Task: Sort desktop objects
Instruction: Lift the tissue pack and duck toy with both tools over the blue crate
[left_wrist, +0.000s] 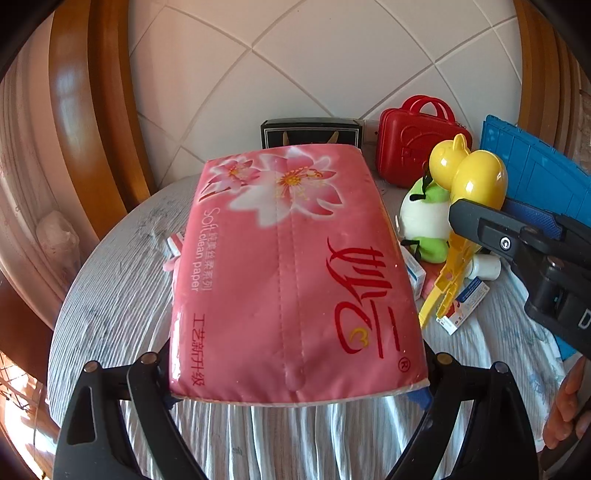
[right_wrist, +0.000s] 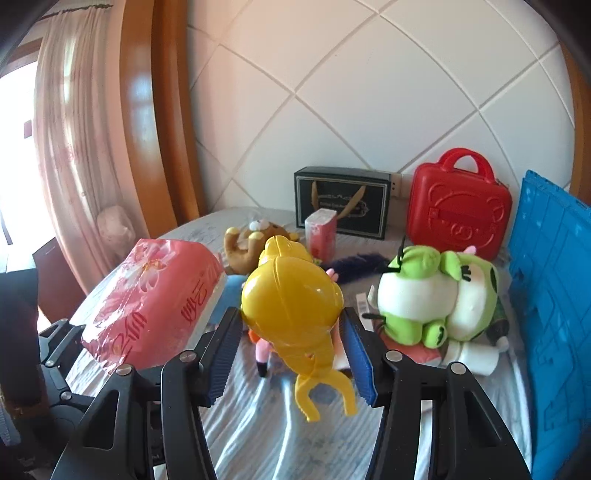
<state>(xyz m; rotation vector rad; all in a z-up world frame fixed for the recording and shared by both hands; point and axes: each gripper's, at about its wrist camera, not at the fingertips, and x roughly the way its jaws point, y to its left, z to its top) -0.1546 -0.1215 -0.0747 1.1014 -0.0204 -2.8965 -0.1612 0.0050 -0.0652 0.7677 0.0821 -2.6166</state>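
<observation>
My left gripper (left_wrist: 295, 373) is shut on a pink pack of tissue paper (left_wrist: 291, 273) and holds it above the table. The pack also shows in the right wrist view (right_wrist: 155, 299), at the left. My right gripper (right_wrist: 291, 343) is shut on a yellow plastic toy (right_wrist: 291, 306) with a round body and two handle legs hanging down. The yellow toy (left_wrist: 469, 173) and the right gripper's black body show at the right of the left wrist view.
On the cloth-covered table (right_wrist: 258, 413) lie green frog plush toys (right_wrist: 436, 295), a brown bear plush (right_wrist: 251, 243), a small pink tissue pack (right_wrist: 321, 232), a white bottle (right_wrist: 476, 354) and small boxes (left_wrist: 465, 302). A black box (right_wrist: 343, 206), a red case (right_wrist: 458, 210) and a blue crate (right_wrist: 554, 295) stand behind and right.
</observation>
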